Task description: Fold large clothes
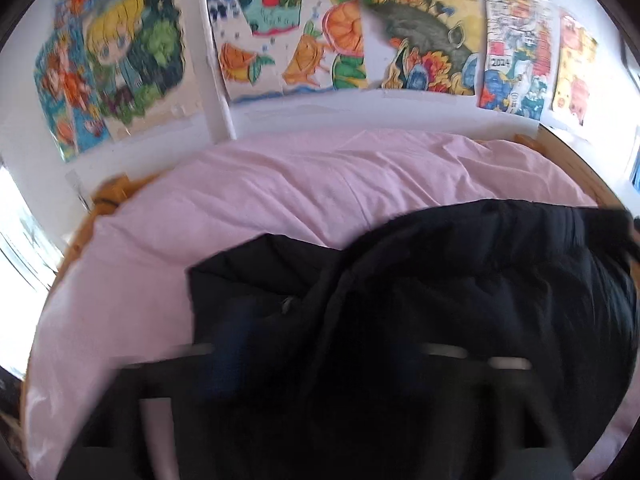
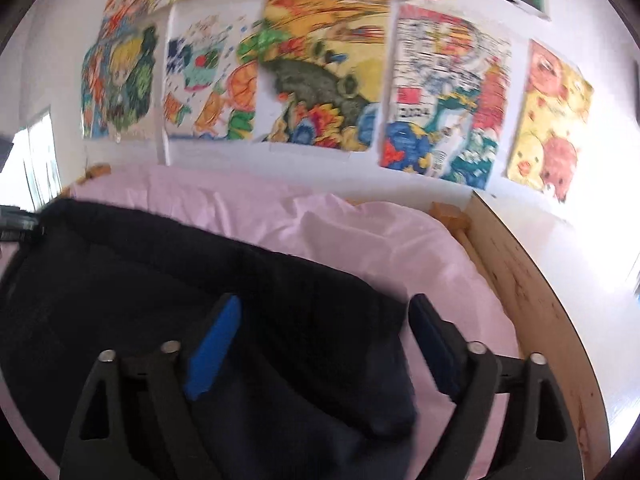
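A large dark navy garment lies bunched on a pink bedsheet. In the left wrist view it covers the lower right and hides most of my left gripper; the fingers are blurred, so I cannot tell how the jaws stand. In the right wrist view the garment spreads from the left edge to the middle. My right gripper is open, its blue-padded fingers wide apart above the garment's right end, holding nothing.
Colourful drawings cover the white wall behind the bed. A wooden bed frame runs along the right side. A bright window is at the far left.
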### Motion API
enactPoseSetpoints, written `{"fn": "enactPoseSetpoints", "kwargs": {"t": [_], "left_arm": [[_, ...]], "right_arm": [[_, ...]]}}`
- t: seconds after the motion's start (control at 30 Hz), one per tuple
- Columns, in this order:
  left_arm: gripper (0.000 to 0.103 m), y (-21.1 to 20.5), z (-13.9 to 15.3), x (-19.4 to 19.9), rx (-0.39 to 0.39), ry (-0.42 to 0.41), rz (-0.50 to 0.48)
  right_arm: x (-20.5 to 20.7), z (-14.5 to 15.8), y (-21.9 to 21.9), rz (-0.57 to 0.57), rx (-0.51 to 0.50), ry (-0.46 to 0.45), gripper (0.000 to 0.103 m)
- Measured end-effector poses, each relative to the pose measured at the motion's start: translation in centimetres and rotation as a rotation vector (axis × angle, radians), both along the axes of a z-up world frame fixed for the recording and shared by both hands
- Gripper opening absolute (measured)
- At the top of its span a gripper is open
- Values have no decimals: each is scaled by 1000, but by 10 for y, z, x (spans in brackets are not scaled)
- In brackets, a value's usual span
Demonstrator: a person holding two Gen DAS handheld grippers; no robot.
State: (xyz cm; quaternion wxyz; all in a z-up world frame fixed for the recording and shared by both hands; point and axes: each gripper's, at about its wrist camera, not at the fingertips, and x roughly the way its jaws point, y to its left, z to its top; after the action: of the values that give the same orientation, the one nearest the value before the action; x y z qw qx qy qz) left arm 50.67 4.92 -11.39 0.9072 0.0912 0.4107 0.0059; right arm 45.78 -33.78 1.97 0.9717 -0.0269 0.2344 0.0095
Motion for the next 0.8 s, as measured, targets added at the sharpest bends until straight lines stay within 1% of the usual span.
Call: {"fn": "enactPoseSetpoints", "kwargs": {"t": [0.03, 0.07, 0.1, 0.17, 0.27, 0.3, 0.37, 0.4, 0.43, 0.47, 0.5, 0.53, 0.57, 0.6, 0.63, 0.73, 0.8], "left_arm": [[102, 2, 3, -10, 17, -44, 6], [102, 2, 4, -17, 18, -64, -7], [102, 3, 4, -22, 17, -62, -19], [102, 7, 3, -28, 13, -49, -6], [102, 16, -2, -34, -4, -47, 9], [102, 19, -6, -33, -8, -43, 17], [102, 20, -16, -28, 9, -36, 33], [102, 20, -23, -21, 34, -42, 55], [102, 20, -28, -17, 52, -48, 69], [102, 20, -32, -13, 56, -55, 80], [102, 21, -36, -6, 50, -66, 96], [102, 23, -38, -2, 41, -73, 106], [102, 25, -41, 1, 33, -74, 115], [103, 27, -44, 5, 25, -72, 121], [103, 29, -47, 8, 12, -70, 128], [103, 38, -54, 14, -46, -57, 143], [103, 43, -52, 15, -72, -50, 161]], "right_arm": [[-2, -1, -10, -6, 23, 3, 85], [-3, -4, -19, -16, 48, 12, 85], [-3, -9, -30, -25, 80, 30, 85], [-1, -24, -47, -42, 143, 73, 85], [2, -46, -63, -34, 240, 127, 85], [1, -53, -64, -34, 253, 130, 85], [3, -61, -63, -45, 243, 132, 85], [6, -65, -61, -55, 219, 133, 79], [9, -67, -59, -53, 206, 126, 60], [12, -67, -57, -48, 202, 125, 49], [17, -68, -55, -54, 198, 133, 28], [21, -68, -52, -62, 192, 139, 19], [24, -68, -47, -73, 173, 142, 17], [27, -66, -42, -85, 137, 135, 11], [27, -65, -38, -95, 114, 130, 7], [32, -63, -33, -137, 60, 125, 3], [37, -62, -30, -172, 10, 121, 2]]}}
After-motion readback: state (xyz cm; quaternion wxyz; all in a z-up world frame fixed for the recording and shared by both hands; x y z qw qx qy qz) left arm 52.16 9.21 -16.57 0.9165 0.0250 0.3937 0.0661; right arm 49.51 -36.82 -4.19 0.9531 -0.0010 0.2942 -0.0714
